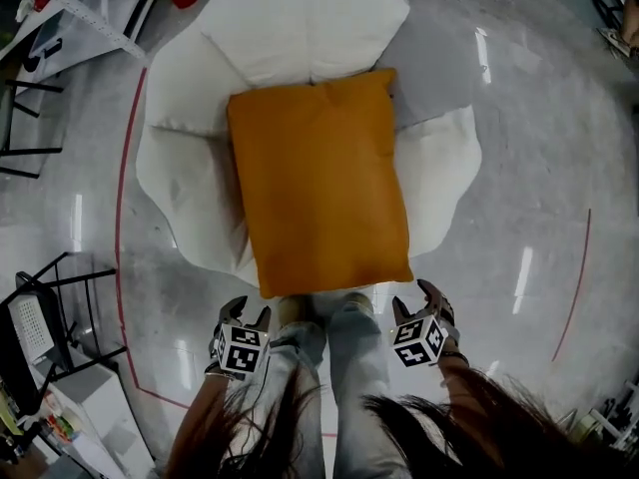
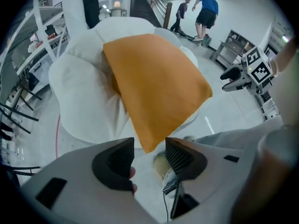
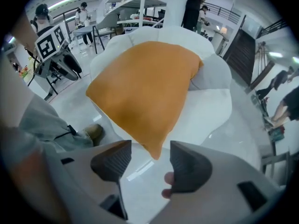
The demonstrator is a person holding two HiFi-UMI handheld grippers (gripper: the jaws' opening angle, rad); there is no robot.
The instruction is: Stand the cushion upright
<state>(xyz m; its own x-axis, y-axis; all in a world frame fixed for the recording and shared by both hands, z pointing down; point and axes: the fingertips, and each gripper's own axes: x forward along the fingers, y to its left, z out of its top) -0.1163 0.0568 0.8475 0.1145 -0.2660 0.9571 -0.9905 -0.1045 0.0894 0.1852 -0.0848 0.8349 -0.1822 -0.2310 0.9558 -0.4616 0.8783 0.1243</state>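
left gripper [image 1: 248, 309] & right gripper [image 1: 414, 295] gape empty near cushion [image 1: 319, 188] corners; it lies flat on white beanbag [image 1: 290, 18], lift not begun.

The orange cushion [image 1: 321, 183] is rectangular and plump. It is laid flat, not upright, on a white padded seat [image 1: 190, 118]. Its long axis is aligned from 12 to 6 o'clock, and the 6 o'clock edge overhangs the seat rim.

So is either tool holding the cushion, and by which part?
Nothing held. The left tool and right tool are open, each facing a near corner of the orange cushion.
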